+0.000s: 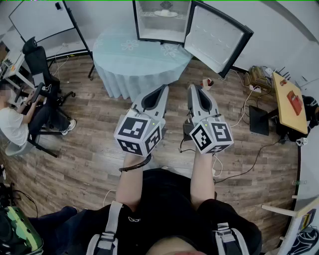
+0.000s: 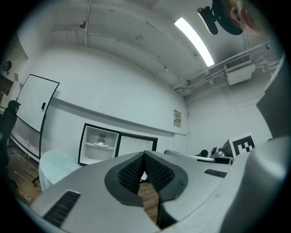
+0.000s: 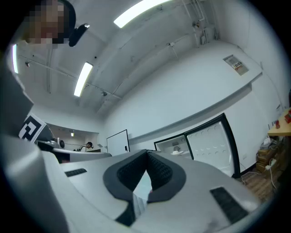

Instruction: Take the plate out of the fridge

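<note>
A small fridge (image 1: 162, 20) stands on a round table (image 1: 139, 60) covered in a pale blue cloth, with its door (image 1: 217, 37) swung open to the right. A white plate (image 1: 166, 13) with something on it rests on the fridge's upper shelf. The plate also shows small in the left gripper view (image 2: 101, 144) and the right gripper view (image 3: 176, 151). My left gripper (image 1: 163, 88) and right gripper (image 1: 193, 88) are held side by side over the wooden floor, short of the table. Both are shut and hold nothing. Their closed tips point toward the fridge (image 2: 144, 154) (image 3: 146, 152).
A person (image 1: 12, 124) sits at the left beside a black office chair (image 1: 40, 64). A whiteboard (image 1: 37, 20) stands at the back left. At the right are a yellow table (image 1: 289, 102), a black case (image 1: 259, 119) and cables (image 1: 246, 107) on the floor.
</note>
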